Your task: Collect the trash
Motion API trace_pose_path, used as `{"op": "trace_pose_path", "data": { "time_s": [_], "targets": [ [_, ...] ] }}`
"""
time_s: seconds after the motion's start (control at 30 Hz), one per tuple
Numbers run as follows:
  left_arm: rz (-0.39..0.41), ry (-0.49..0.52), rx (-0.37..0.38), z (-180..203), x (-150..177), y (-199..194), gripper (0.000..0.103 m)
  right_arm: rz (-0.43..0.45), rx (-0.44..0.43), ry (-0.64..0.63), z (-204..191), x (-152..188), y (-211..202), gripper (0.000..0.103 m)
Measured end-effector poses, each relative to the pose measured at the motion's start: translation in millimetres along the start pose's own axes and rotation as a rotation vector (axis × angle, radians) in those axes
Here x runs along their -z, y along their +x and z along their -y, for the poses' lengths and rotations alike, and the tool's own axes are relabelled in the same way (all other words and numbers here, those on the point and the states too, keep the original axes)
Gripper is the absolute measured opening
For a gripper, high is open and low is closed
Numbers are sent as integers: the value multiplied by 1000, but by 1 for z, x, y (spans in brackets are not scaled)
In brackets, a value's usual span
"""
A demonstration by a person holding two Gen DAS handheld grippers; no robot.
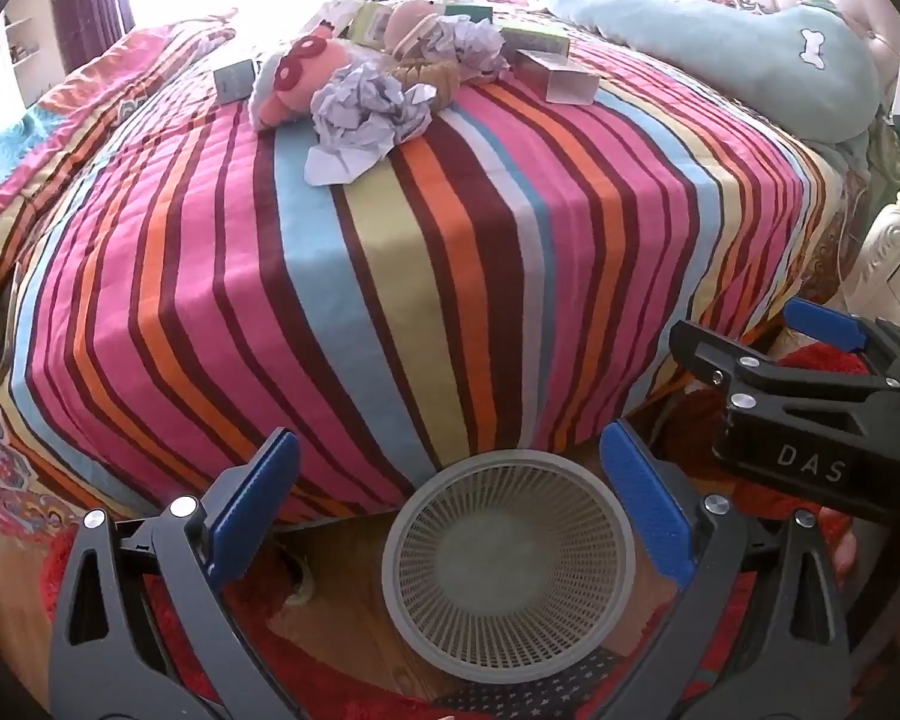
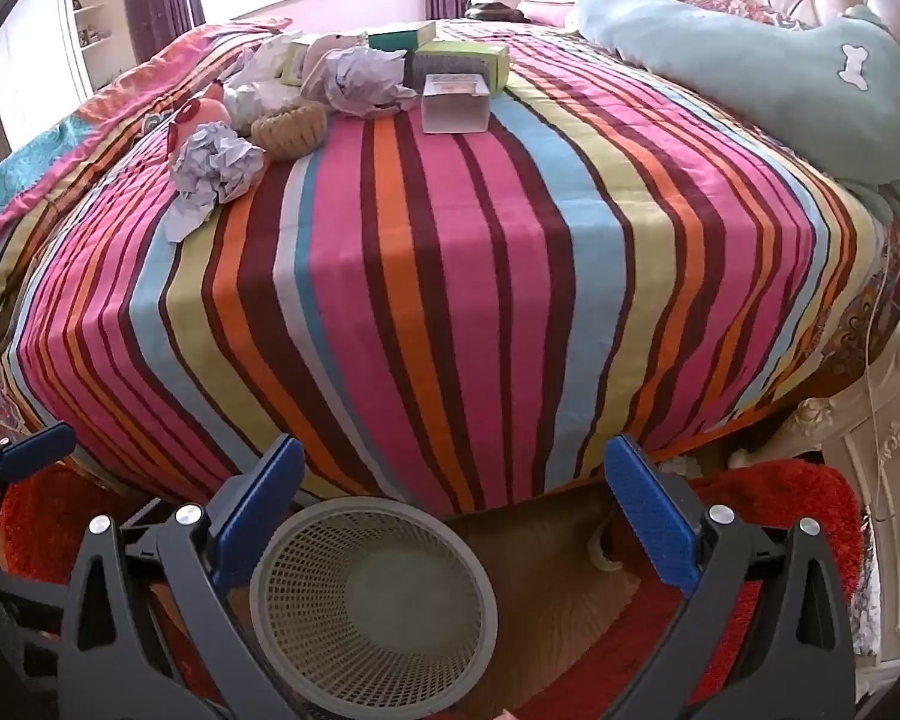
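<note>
A grey mesh waste basket (image 1: 624, 546) stands on the floor at the foot of the striped bed (image 1: 390, 276); it also shows in the right wrist view (image 2: 258, 588). Crumpled paper balls (image 1: 366, 108) (image 2: 216, 165) lie far across the bed among small cardboard boxes (image 1: 567, 81) (image 2: 456, 102) and plush toys (image 1: 297, 78). My left gripper (image 1: 450, 507) is open and empty above the basket. My right gripper (image 2: 453, 507) is open and empty over the bed's edge; it also shows in the left wrist view (image 1: 810, 360).
A long teal pillow (image 2: 780, 72) lies along the right side of the bed. A woven bowl (image 2: 288, 129) sits among the clutter. A red shaggy rug (image 2: 768, 510) covers the floor. A white carved nightstand (image 2: 888, 510) stands at the right.
</note>
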State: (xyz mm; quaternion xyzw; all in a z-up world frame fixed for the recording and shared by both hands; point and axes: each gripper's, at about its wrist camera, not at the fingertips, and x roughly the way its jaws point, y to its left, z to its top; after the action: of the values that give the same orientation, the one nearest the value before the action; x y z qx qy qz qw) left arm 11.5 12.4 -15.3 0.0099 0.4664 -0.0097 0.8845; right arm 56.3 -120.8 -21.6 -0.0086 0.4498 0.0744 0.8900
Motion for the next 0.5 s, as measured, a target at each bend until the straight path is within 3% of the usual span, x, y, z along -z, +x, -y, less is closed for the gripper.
{"op": "trace_pose_path", "data": {
  "time_s": [0.5],
  "targets": [
    [-24, -8, -13, 1, 4, 3, 97, -5, 10, 9, 3, 0, 2, 96]
  ]
}}
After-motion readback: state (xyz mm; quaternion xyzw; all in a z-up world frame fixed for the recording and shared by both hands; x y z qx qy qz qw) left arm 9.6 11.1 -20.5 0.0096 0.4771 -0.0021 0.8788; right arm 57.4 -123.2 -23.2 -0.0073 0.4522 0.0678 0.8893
